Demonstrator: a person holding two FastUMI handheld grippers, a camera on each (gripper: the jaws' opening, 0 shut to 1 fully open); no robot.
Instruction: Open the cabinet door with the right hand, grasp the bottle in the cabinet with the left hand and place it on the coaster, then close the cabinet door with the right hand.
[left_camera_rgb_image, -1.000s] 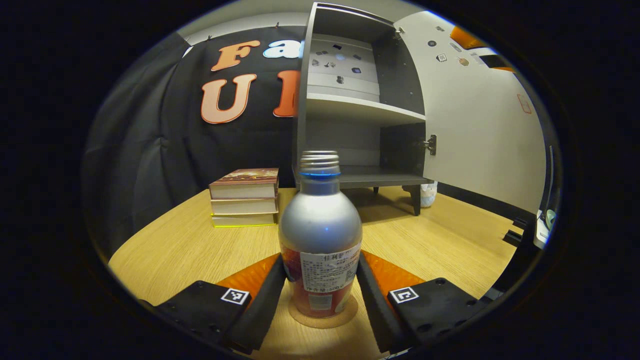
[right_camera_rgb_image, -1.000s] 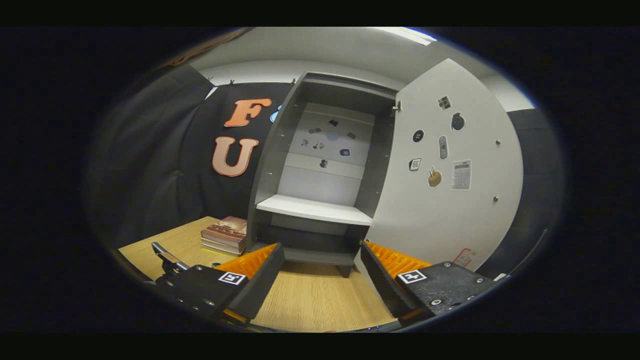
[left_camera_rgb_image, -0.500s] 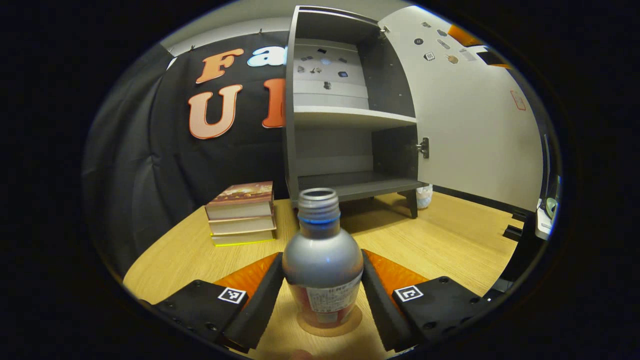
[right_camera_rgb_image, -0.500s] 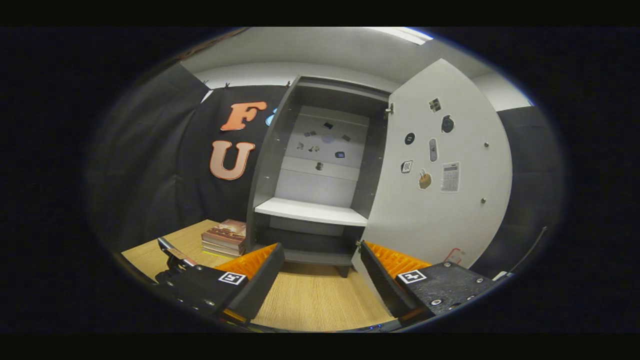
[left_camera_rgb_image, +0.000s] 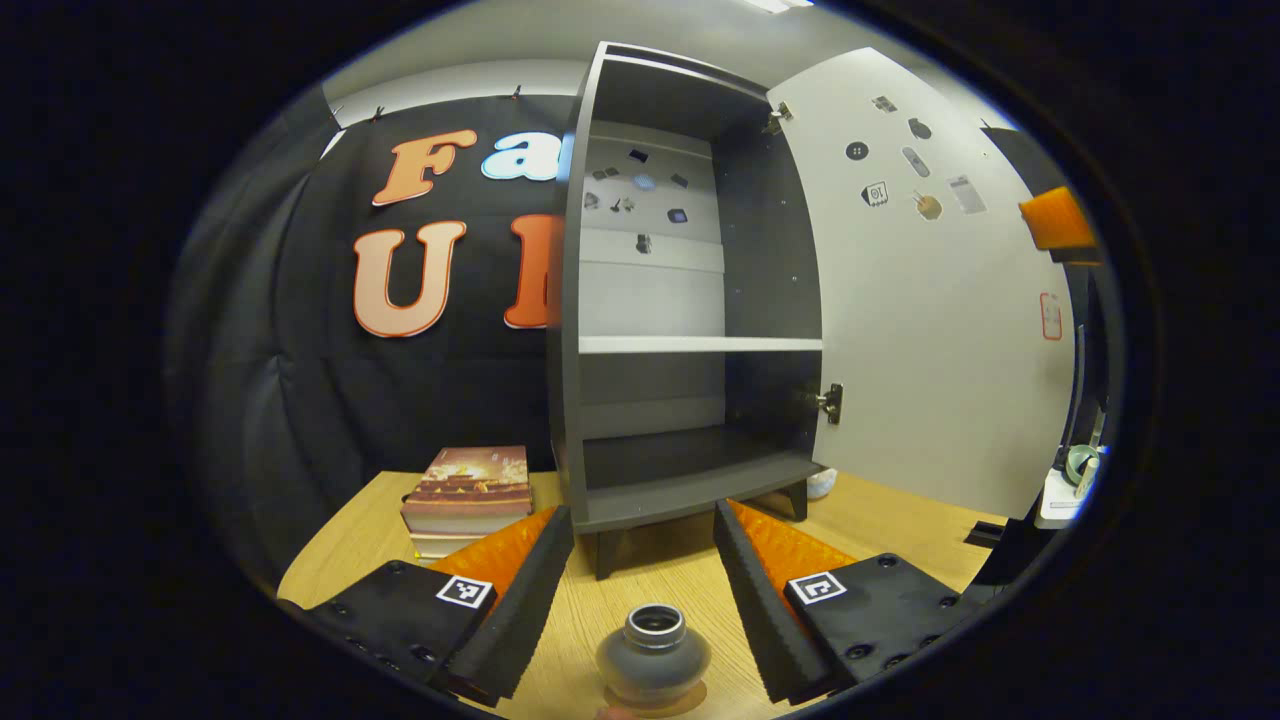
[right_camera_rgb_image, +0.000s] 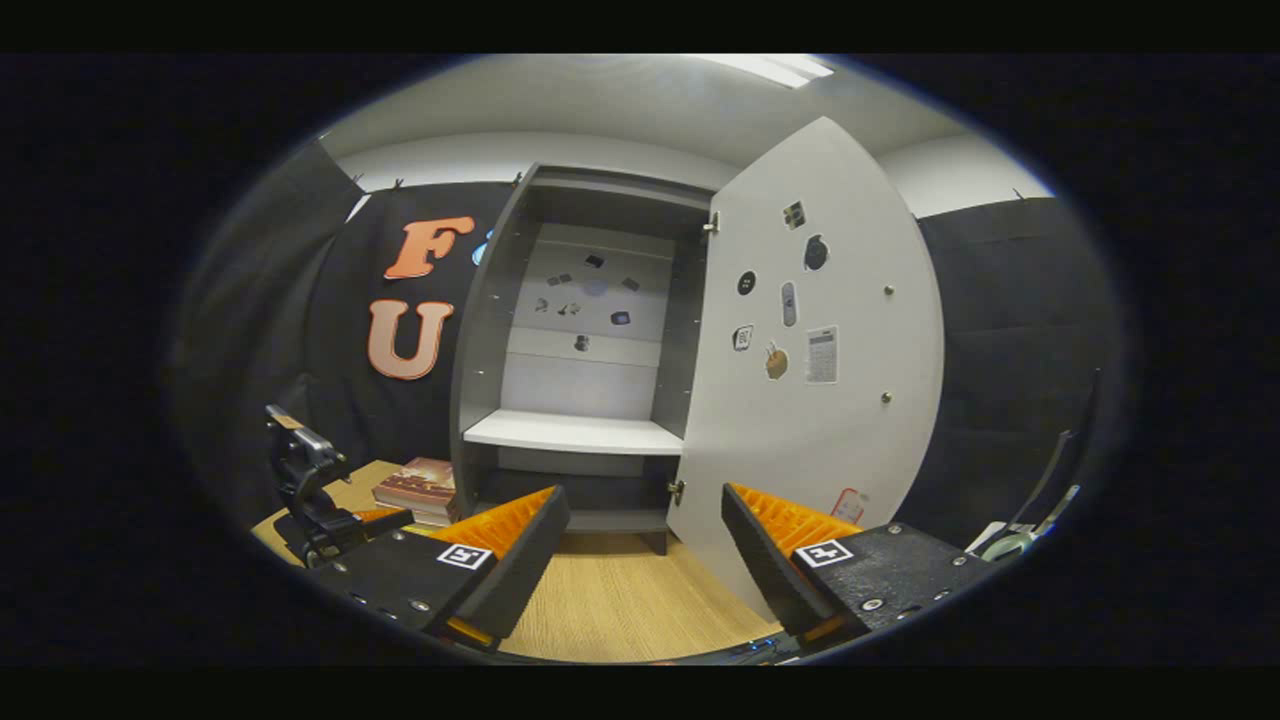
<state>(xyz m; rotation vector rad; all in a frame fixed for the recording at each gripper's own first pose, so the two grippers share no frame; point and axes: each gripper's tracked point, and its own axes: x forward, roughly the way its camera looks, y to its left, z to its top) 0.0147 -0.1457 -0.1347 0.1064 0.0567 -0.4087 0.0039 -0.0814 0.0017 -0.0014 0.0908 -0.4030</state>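
The bottle (left_camera_rgb_image: 653, 655) is seen standing on the coaster (left_camera_rgb_image: 690, 698), freed by the spread left tongs (left_camera_rgb_image: 640, 590). The cabinet door (right_camera_rgb_image: 815, 400), hanging wide, is best pushed near its free edge by the parted right tongs (right_camera_rgb_image: 645, 560).

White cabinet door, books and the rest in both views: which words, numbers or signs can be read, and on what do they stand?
No text can be read here.
Small stickers on the white cabinet door: too small to read.
Cover on the brown stack of books: blurred.

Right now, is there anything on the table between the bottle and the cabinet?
No. In the left gripper view, only bare wooden table lies between the bottle and the cabinet; the open left gripper's fingers flank that stretch.
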